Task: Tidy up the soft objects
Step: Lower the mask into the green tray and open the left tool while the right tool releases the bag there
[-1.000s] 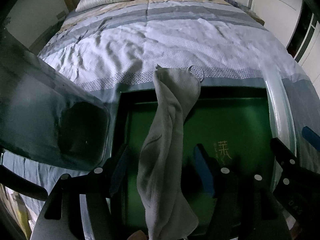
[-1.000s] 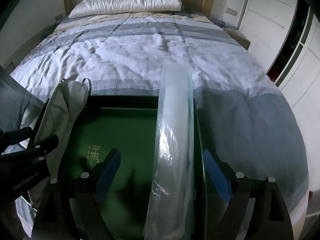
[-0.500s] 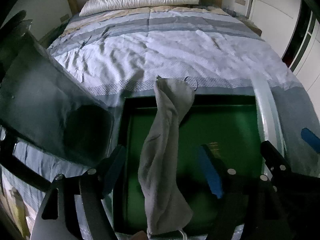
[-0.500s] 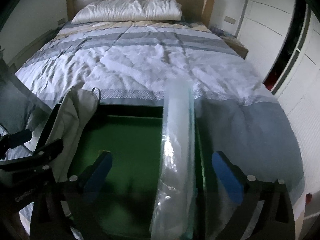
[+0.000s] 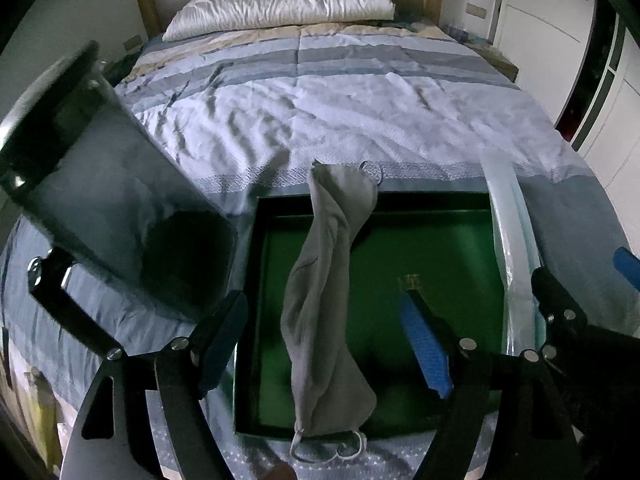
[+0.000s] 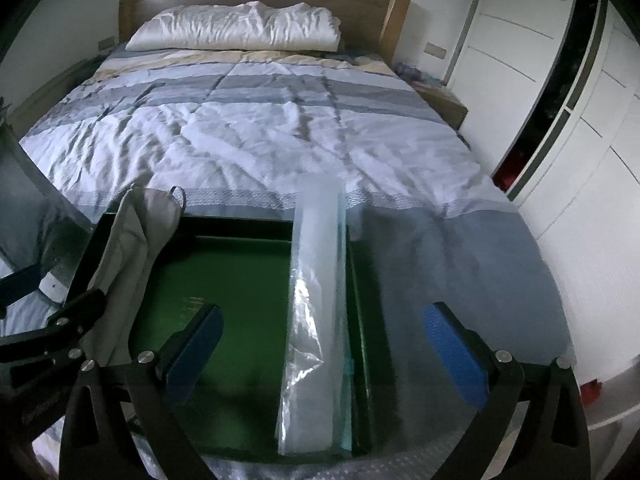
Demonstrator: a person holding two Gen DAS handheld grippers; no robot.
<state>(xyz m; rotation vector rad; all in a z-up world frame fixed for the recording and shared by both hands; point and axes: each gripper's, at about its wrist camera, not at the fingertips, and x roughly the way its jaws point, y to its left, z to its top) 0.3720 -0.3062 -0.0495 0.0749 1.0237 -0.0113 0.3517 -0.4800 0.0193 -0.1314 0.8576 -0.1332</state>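
Grey bag and plastic roll, both laid across a green tray on the bed.

Left gripper [image 5: 324, 344]: jaws apart, pads clear of the bag [image 5: 328, 304], which lies between them untouched; it runs lengthwise over the tray [image 5: 432, 248], far end on the back rim, cord end hanging over the near rim. Right gripper [image 6: 328, 356]: jaws wide apart, empty, straddling the roll [image 6: 316, 320] along the tray's right wall, long axis toward the pillow [image 6: 236, 28]. Advice: lift clear straight, not snagging the cord; tuck overhanging ends inside.
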